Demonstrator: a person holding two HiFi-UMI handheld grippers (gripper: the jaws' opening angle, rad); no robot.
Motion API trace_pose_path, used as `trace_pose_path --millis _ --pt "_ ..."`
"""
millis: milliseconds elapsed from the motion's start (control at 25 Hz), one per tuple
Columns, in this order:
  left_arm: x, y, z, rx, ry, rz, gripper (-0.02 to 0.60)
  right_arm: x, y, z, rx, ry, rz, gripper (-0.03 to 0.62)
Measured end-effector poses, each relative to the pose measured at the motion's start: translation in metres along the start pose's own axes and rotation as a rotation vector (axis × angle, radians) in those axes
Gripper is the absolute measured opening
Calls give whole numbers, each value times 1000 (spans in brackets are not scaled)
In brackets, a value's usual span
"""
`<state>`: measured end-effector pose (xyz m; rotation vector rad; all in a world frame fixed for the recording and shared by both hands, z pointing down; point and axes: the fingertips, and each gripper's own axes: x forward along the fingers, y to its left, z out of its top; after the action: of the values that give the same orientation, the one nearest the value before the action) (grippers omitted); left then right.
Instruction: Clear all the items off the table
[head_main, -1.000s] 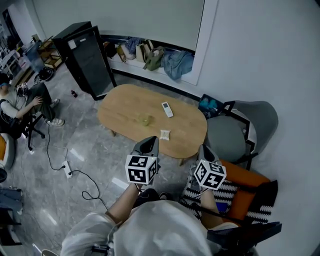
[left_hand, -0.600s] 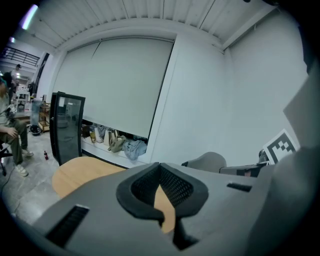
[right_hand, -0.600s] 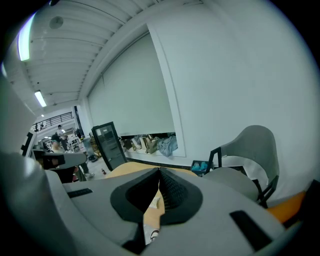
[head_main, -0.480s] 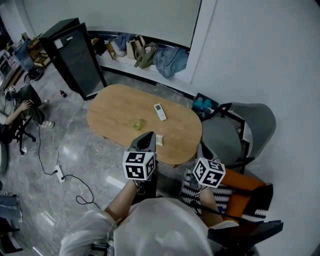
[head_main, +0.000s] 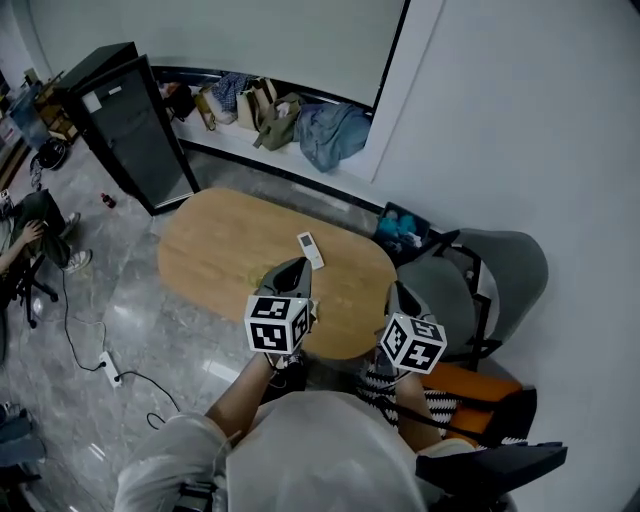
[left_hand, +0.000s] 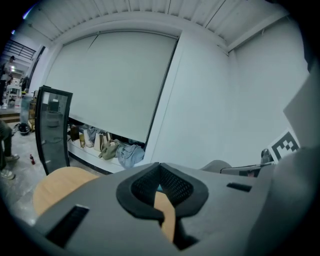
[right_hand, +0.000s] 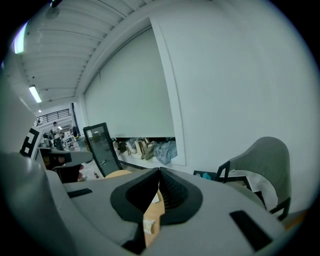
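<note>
Closing in on the oval wooden table (head_main: 215, 250), I have the left gripper (head_main: 297, 268) and the right gripper (head_main: 398, 294) both clenched on nothing, each with its jaw tips pressed together. The white remote control (head_main: 311, 250) lies flat near the table's middle, just beyond the left gripper's tip. I judge it light, stiff and smooth, so I would take it across its narrow sides at mid-length, where it will not tip or slide out. A small white packet (right_hand: 148, 225) shows through the right gripper's jaw gap, lying on the tabletop. It looks soft and almost weightless, so a pinch across its middle should do. Compared with a second ago, the table sits closer under the head view and both grippers have come forward toward it. The packet, plain to see then, is now mostly covered by the left gripper in the head view.
</note>
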<state>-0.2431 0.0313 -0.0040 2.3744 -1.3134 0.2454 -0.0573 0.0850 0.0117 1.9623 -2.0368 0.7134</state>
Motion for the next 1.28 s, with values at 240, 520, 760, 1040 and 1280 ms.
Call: trace_pose_path --millis 240,520,760,1040,1280 --pt "45 29 16 -2 25 -14 9 47 -5 20 18 12 -28 25" --pt "91 59 13 -15 92 -52 9 88 -22 25 72 38 -106 25" --pt "113 68 -18 -30 167 -59 9 103 -36 -11 104 129 -139 25" --pt "100 96 -56 -53 210 48 9 145 -18 -37 59 194 -23 25" --pt "66 124 -95 -148 245 196 9 169 -2 -46 -20 242 75 25"
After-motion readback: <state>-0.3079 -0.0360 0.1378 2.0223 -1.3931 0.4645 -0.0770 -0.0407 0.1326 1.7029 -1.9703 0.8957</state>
